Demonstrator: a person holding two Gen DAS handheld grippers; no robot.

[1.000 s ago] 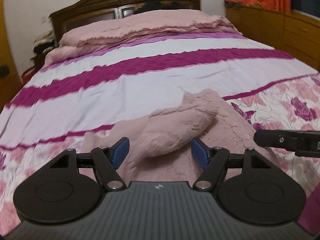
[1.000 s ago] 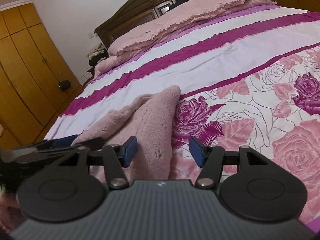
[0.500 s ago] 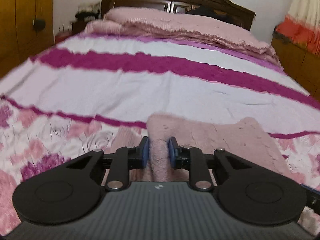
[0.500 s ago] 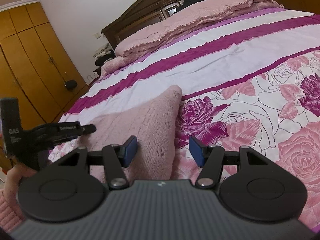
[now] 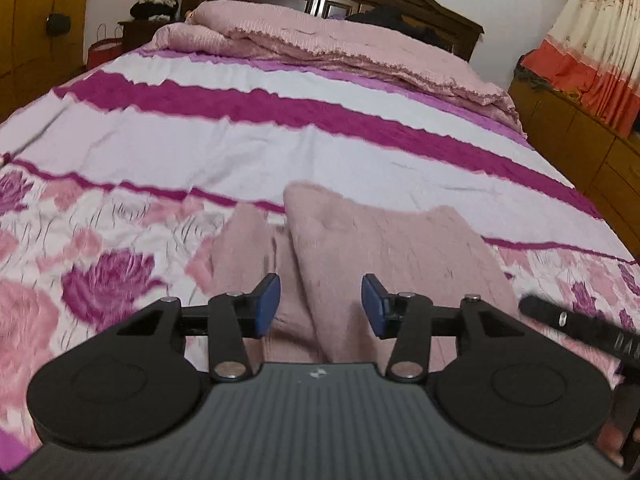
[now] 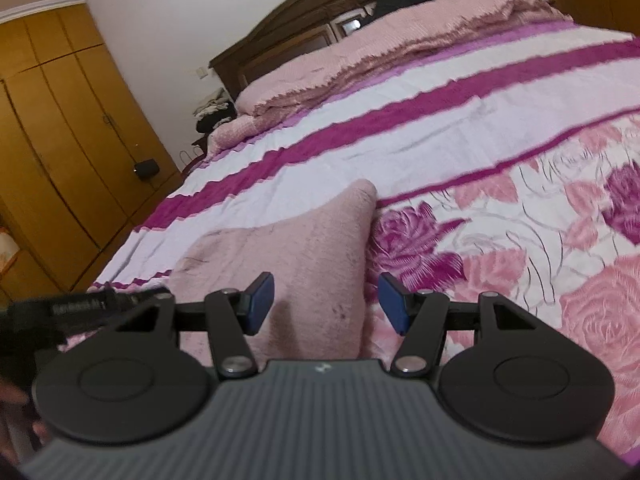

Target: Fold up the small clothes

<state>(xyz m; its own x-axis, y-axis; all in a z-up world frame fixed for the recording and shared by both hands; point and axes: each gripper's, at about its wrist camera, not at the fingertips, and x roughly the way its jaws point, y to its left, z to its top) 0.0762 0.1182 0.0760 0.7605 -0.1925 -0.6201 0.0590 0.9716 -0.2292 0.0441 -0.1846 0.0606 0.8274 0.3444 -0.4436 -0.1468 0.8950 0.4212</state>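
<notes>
- Left tongs (image 5: 321,304) gape wide, gripping nothing, above the folded pink fleece garment (image 5: 384,252)
- Right tongs (image 6: 326,304) spread apart, empty, over its right edge
- Garment lies on the floral bedspread (image 6: 520,216); pink pillows (image 5: 340,48) beyond

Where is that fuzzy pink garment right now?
The fuzzy pink garment lies on the floral bedspread near the foot of the bed, directly ahead of both open grippers, the left gripper and the right gripper.

White letters "DA" legible on the right gripper's black finger bar (image 5: 592,330), lettering on the left gripper's bar (image 6: 80,307) too blurred to read
</notes>
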